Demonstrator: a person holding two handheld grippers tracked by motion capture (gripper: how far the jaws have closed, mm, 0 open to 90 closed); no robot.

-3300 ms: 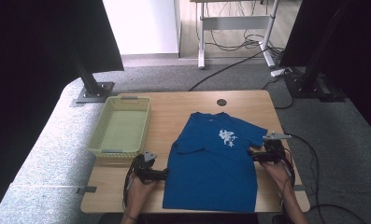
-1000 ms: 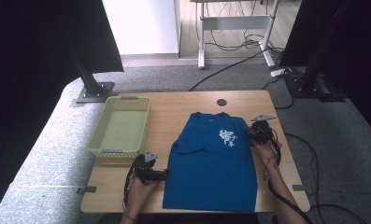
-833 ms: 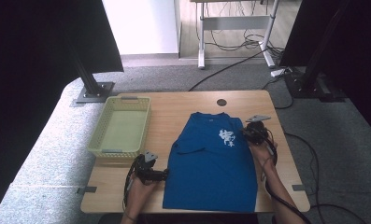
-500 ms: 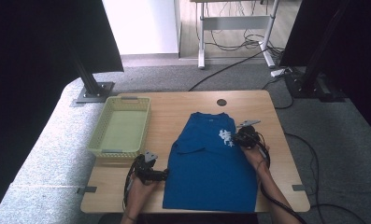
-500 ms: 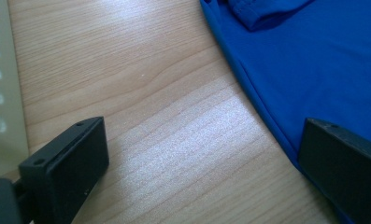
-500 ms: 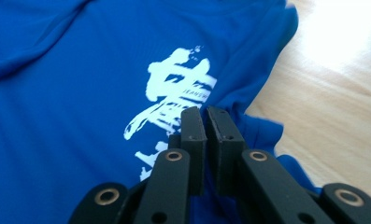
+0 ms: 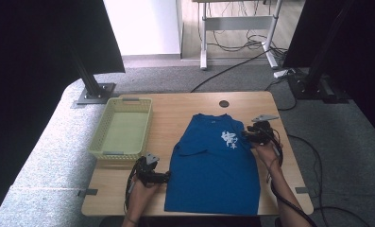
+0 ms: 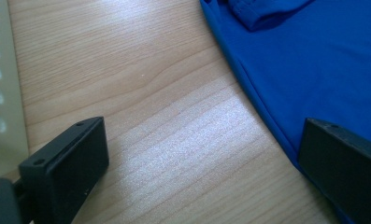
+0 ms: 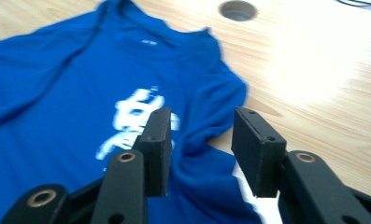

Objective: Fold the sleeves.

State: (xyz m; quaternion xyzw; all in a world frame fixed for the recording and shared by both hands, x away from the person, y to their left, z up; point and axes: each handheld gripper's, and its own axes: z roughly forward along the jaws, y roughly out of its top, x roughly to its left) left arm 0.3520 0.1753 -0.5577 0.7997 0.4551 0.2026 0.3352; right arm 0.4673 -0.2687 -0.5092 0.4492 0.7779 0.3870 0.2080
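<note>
On the counter (image 7: pixel 185 111) lies one blue shirt (image 7: pixel 213 165), flat, right of one yellow basket (image 7: pixel 123 127). Two tongs flank it: left tongs (image 7: pixel 164 177) wide apart at its hem, right tongs (image 7: pixel 245 135) apart over its sleeve.

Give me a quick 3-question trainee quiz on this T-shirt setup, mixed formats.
1. True or false: the left tool grips the blue T-shirt.
2. The right tool hovers over the shirt's: A) collar B) right sleeve area C) bottom hem
3. Fill in: the yellow basket sits to the shirt's ____ in the high view.

Key: 1 false, its jaws stand wide open at the shirt's edge; 2 B; 3 left.
</note>
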